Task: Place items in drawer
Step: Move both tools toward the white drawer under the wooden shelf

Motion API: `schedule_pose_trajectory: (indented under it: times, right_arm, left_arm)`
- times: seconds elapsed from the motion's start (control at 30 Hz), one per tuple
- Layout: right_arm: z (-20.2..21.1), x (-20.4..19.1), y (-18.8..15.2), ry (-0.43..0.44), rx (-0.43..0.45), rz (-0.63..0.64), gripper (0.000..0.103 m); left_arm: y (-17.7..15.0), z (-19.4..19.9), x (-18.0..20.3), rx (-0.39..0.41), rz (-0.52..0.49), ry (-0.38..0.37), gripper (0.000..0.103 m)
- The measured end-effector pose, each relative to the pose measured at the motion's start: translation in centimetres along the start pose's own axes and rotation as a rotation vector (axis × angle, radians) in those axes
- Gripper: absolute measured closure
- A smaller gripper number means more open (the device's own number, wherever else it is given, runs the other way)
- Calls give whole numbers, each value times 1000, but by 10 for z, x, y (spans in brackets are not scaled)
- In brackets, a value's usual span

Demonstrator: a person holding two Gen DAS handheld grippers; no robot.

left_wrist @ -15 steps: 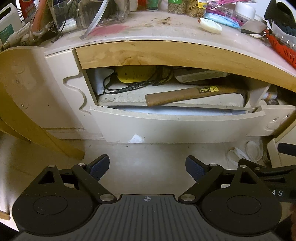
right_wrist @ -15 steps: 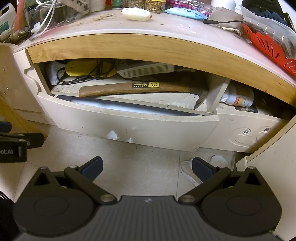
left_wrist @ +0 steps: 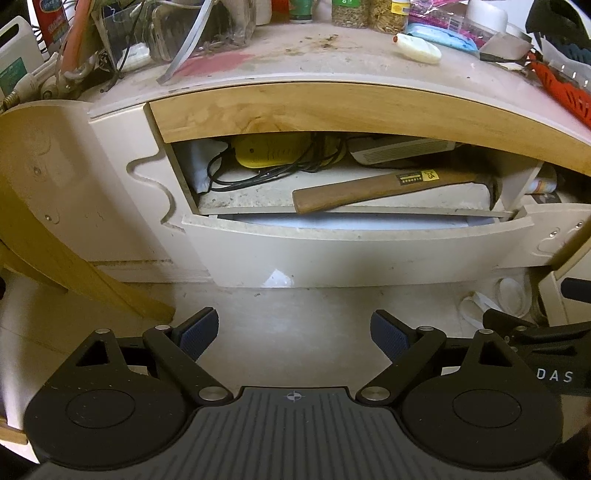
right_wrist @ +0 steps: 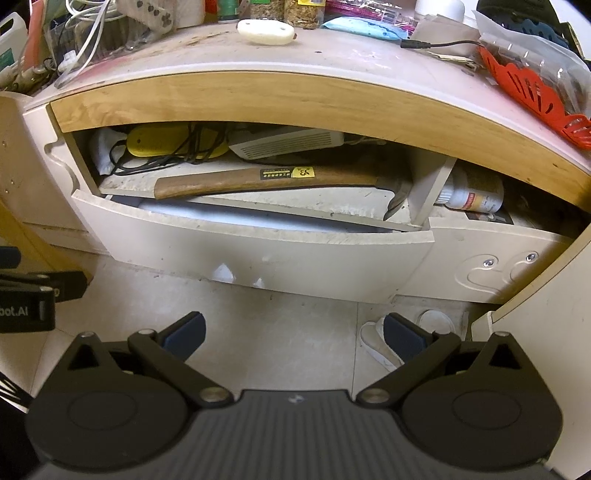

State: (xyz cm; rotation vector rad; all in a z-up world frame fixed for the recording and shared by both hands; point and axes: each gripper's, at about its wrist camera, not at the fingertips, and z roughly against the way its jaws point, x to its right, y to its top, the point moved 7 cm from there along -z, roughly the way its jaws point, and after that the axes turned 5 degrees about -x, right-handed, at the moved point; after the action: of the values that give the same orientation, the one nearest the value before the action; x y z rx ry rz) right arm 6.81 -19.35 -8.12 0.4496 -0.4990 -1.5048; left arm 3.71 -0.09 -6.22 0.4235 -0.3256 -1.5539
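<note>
Two claws are hanging over the floor in front of the open drawer (left_wrist: 354, 254), both spread wide with nothing between the pads. Only the right view is showing the white bottle (right_wrist: 474, 192) lying in the compartment right of the drawer's side wall; the left claw (left_wrist: 294, 336) is seeing just its end. The hammer (right_wrist: 273, 179) is lying across the drawer, handle to the left (head against the right wall), with a yellow device (left_wrist: 271, 151) and tangled black cable (left_wrist: 266, 173) behind it. A white oval object (right_wrist: 266, 32) is sitting on the cluttered surface (right_wrist: 332, 55) above. Near the right claw (right_wrist: 294, 333), a white slipper (right_wrist: 376, 347) is lying on the floor.
</note>
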Motion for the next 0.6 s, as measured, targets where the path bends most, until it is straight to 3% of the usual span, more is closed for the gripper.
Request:
schedule_pose_trajectory:
  times: [0.6]
  right_arm:
    - [10, 16, 10, 0, 87, -88, 0]
  left_arm:
    - [8, -6, -5, 27, 13, -4, 12]
